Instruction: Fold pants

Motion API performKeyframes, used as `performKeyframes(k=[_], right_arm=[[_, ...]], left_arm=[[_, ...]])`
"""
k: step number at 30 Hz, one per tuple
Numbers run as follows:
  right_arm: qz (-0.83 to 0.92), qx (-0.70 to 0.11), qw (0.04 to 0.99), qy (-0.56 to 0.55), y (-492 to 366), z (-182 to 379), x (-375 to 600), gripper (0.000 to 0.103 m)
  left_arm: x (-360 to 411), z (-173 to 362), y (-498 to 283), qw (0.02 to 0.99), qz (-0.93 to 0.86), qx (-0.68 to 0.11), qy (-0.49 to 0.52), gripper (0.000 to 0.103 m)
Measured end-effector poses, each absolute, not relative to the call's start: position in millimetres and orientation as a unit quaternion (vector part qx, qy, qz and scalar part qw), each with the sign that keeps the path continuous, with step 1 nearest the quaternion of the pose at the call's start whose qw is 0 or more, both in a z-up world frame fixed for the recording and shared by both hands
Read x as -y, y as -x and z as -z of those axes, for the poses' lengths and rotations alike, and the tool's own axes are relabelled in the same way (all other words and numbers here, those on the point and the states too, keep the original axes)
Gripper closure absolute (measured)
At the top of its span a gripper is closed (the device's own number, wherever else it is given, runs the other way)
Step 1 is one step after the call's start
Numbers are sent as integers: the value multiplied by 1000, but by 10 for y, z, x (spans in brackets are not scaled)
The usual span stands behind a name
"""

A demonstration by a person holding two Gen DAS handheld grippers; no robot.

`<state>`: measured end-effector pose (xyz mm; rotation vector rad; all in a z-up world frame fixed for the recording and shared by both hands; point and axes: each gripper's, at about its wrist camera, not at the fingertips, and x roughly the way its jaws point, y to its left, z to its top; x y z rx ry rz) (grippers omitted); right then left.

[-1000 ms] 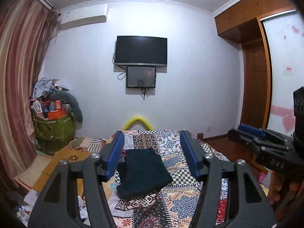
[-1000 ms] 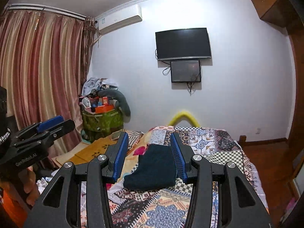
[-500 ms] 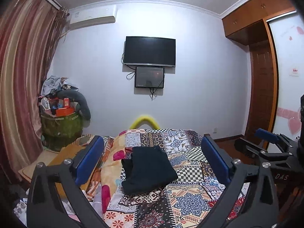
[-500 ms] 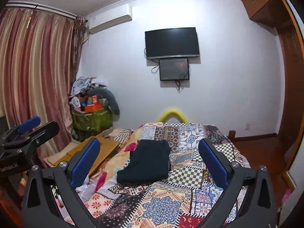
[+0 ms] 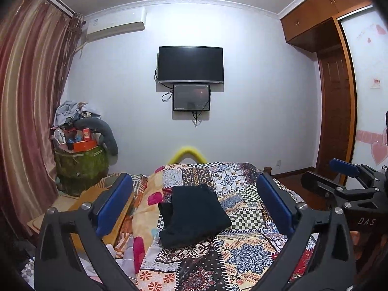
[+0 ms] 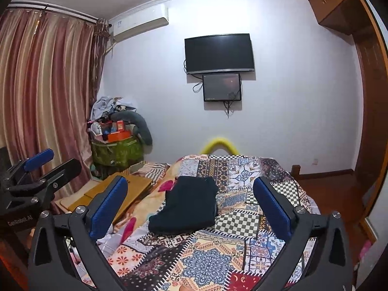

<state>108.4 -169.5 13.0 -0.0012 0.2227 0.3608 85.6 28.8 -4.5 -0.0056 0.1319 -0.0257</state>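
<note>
1. The pants [image 5: 194, 214] lie folded mid-bed on the quilt [image 5: 245, 254], far from both tools.
2. Left gripper [image 5: 194, 206] and right gripper [image 6: 191, 206]: jaws apart, empty.
3. Risk: a careless reach could snag the top layer and undo the fold.

Folded dark pants [image 5: 194, 214] lie on the patchwork-quilted bed [image 5: 249, 254]
</note>
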Motion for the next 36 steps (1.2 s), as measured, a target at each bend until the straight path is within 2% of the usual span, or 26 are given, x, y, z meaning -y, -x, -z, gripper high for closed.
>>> performKeyframes(k=[36], right_arm=[[-177,-118,977,3,-1008,-202,1696,0]], left_arm=[[-322,110,-926,997,14,-72,12,0]])
